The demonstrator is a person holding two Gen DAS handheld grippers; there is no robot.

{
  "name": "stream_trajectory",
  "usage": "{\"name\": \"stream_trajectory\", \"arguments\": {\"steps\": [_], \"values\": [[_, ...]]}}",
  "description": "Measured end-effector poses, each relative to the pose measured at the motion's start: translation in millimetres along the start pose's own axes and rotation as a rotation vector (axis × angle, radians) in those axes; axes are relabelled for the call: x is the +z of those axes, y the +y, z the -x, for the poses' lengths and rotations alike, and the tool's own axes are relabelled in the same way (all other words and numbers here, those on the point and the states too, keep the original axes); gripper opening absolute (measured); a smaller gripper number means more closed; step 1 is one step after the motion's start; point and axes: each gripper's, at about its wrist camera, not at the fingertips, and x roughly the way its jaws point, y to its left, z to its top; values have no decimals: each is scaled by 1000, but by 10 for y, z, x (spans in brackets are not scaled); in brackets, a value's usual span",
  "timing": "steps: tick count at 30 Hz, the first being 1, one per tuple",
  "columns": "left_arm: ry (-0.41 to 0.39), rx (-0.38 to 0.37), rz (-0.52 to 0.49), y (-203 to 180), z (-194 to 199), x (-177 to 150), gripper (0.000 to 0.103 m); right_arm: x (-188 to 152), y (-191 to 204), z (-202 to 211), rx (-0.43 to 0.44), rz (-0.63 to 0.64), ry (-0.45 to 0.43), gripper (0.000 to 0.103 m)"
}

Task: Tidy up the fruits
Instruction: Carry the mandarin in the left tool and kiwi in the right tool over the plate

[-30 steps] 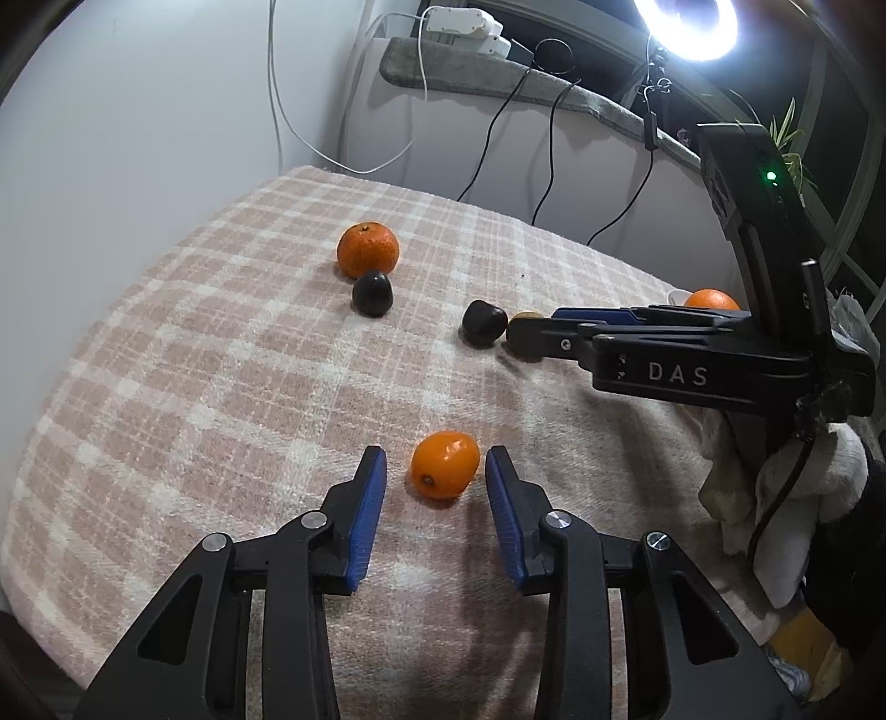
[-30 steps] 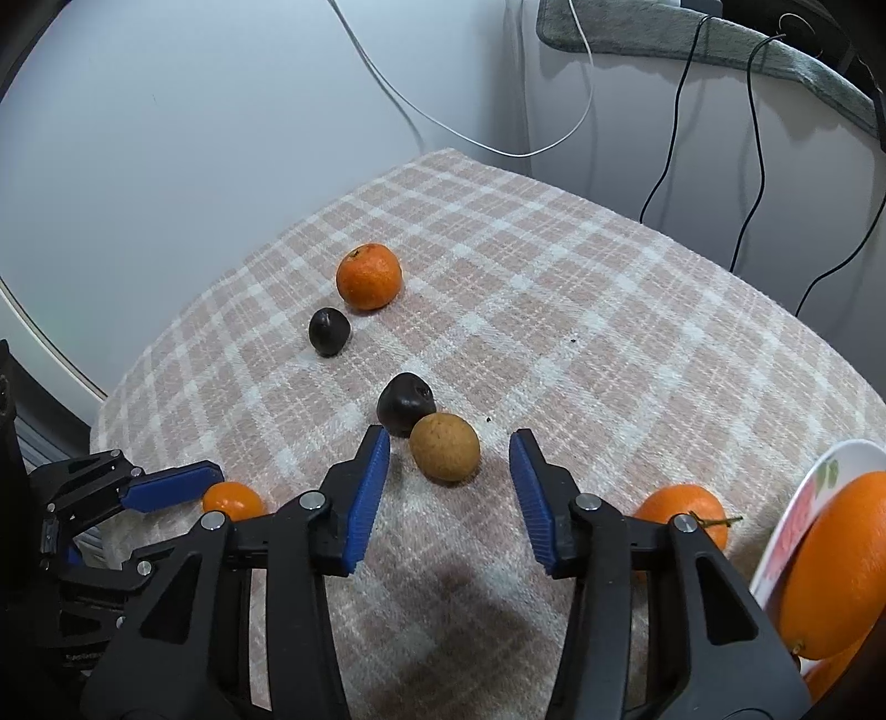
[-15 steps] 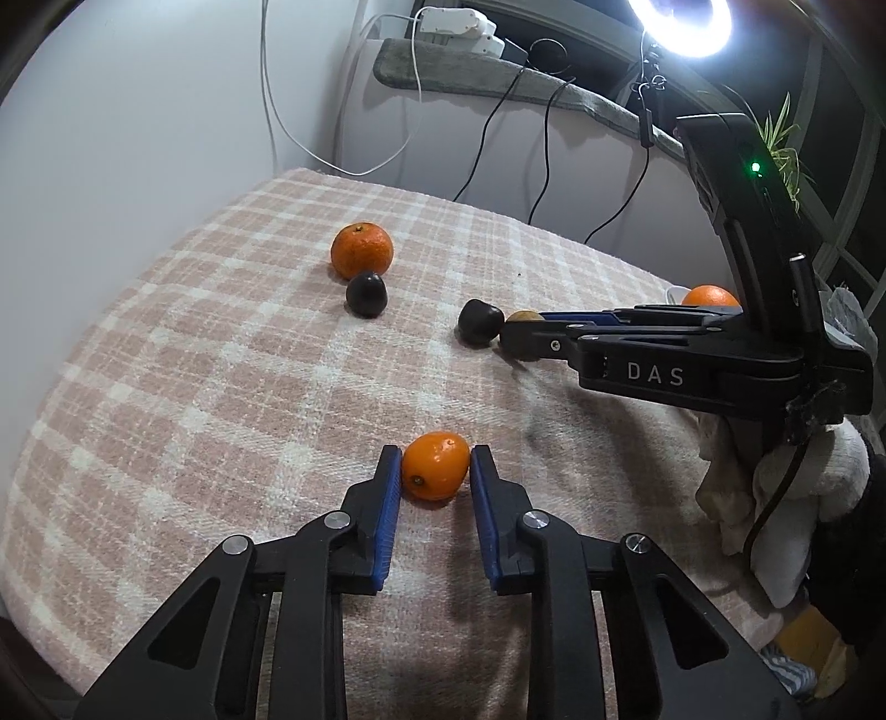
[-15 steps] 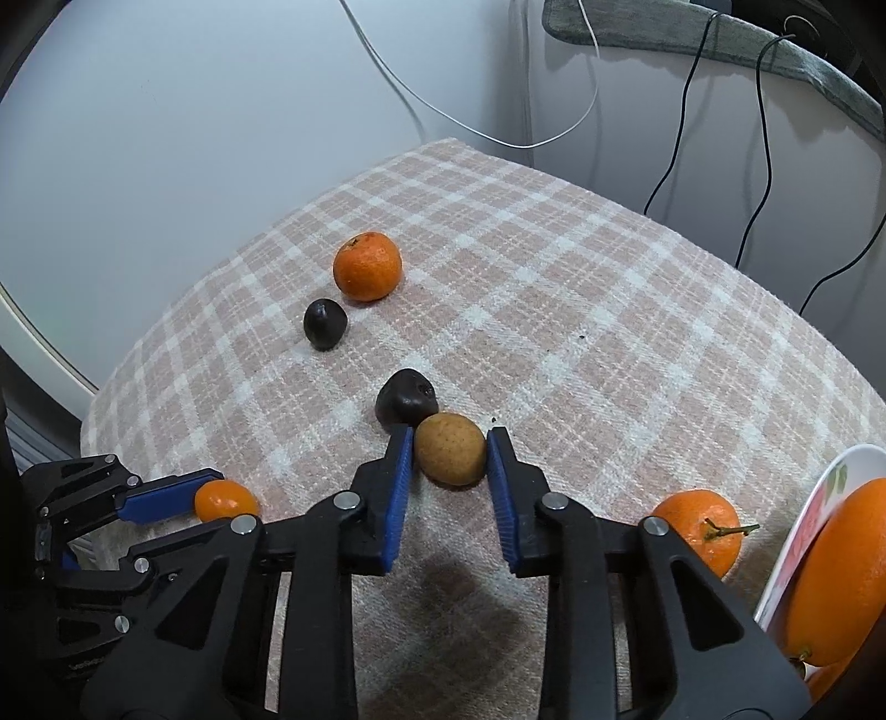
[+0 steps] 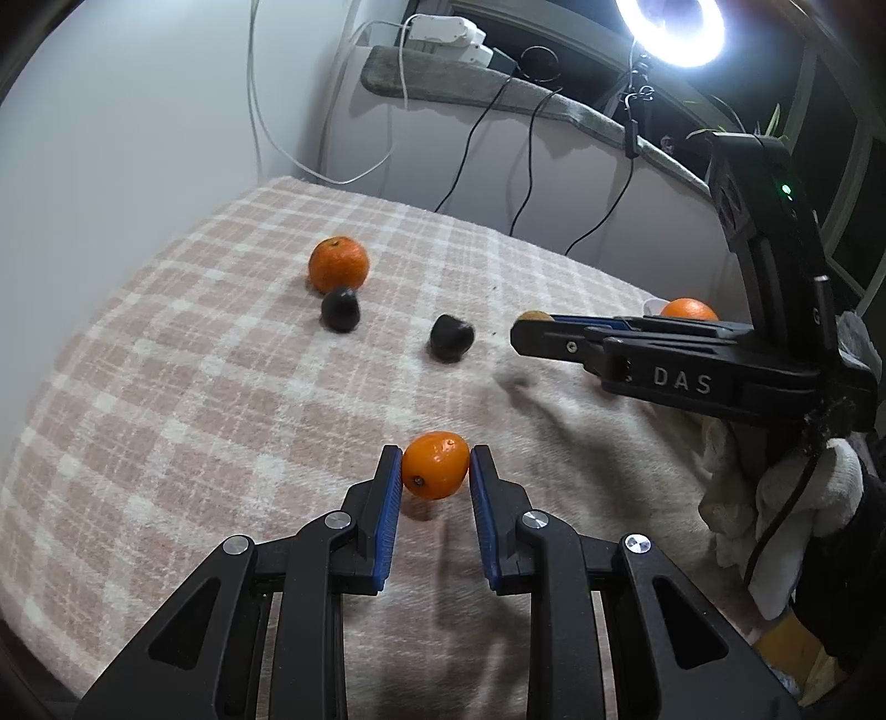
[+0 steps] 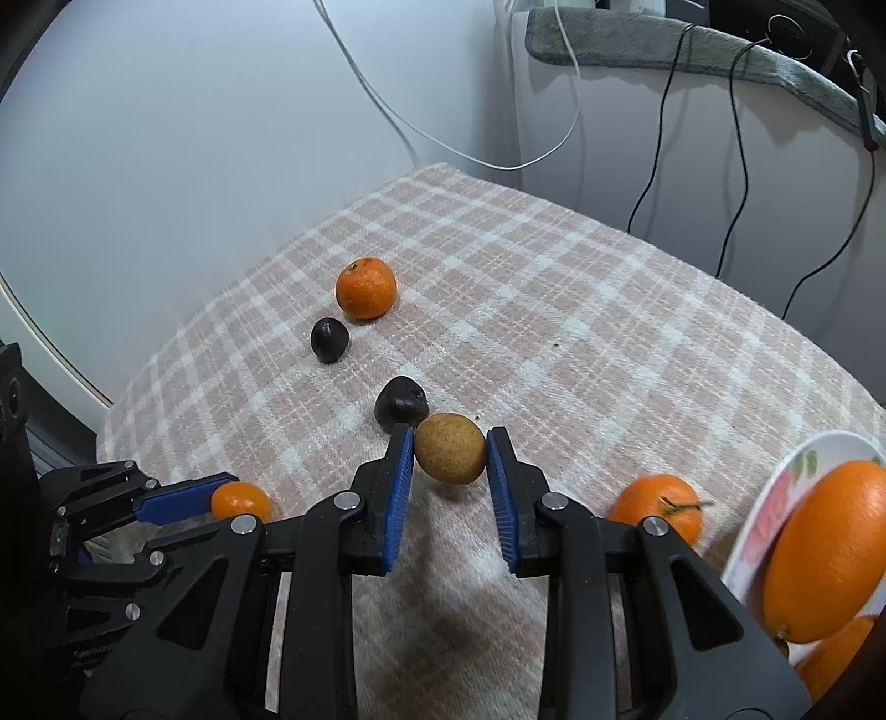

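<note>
Left tongs clamp my small orange fruit; right tongs pinch the tan round fruit, both just above the checkered surface. I judge sorting half done: the plate holds oranges, while a tangerine and two dark fruits remain, one dark fruit crowding my right grasp.

A corner of a room, lit by a ring light

A pink-and-cream checked cloth covers the table, which stands against pale grey walls. A ring light glows at upper right above a ledge draped in grey fabric, where a white power adapter sits; black cables and a white cable hang down.
</note>
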Motion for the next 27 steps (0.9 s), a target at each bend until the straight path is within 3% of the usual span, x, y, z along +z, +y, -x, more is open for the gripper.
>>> {"name": "stream_trajectory", "arguments": {"steps": [13, 27], "values": [[-39, -77, -57, -368, -14, 196, 23, -132, -282, 617, -47, -37, -88, 28], [-35, -181, -173, -953, -208, 378, 23, -387, -980, 1314, -162, -152, -171, 28]]}}
